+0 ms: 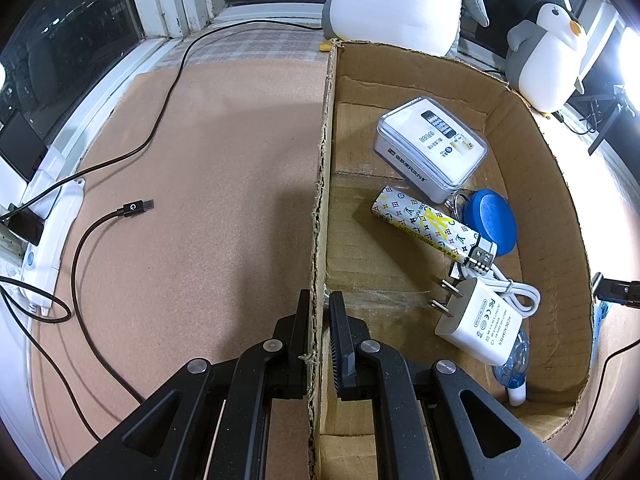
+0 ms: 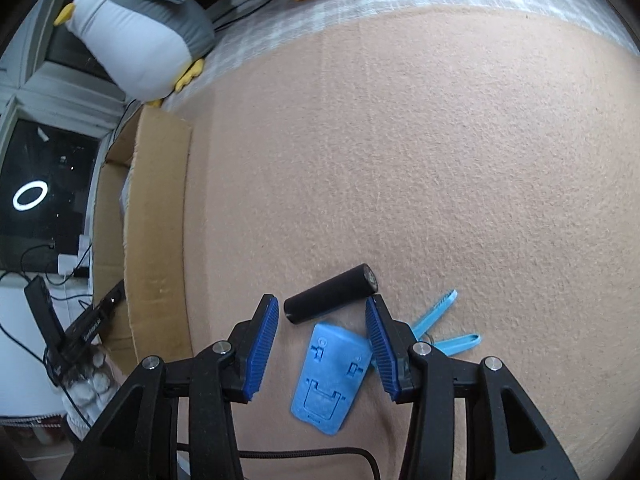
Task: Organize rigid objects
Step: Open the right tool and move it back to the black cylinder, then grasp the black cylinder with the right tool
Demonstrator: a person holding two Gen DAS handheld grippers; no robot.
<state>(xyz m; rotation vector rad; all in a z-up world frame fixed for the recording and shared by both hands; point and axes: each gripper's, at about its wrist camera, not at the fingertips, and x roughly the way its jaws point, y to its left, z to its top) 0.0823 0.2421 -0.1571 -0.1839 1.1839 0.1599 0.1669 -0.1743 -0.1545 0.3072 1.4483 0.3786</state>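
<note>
The box (image 1: 532,184) is filling up: inside it I see a clear case (image 1: 430,146), a patterned lighter (image 1: 432,226), a blue disc (image 1: 490,220), a white charger (image 1: 480,322) with its cable, and a pale blue bit at the near corner that I can't make out. My left gripper (image 1: 320,300) pinches the box's left wall, one finger outside and one inside, steadying it. Over on the mat (image 2: 400,140), well right of the box, three things are left: a black cylinder (image 2: 331,298), a blue plate (image 2: 330,380) and a light blue clip (image 2: 444,326). My right gripper (image 2: 322,334) hangs wide open over them, the cylinder and plate lying between its fingers, nothing held. I'd say we're past halfway, with those three to go.
</note>
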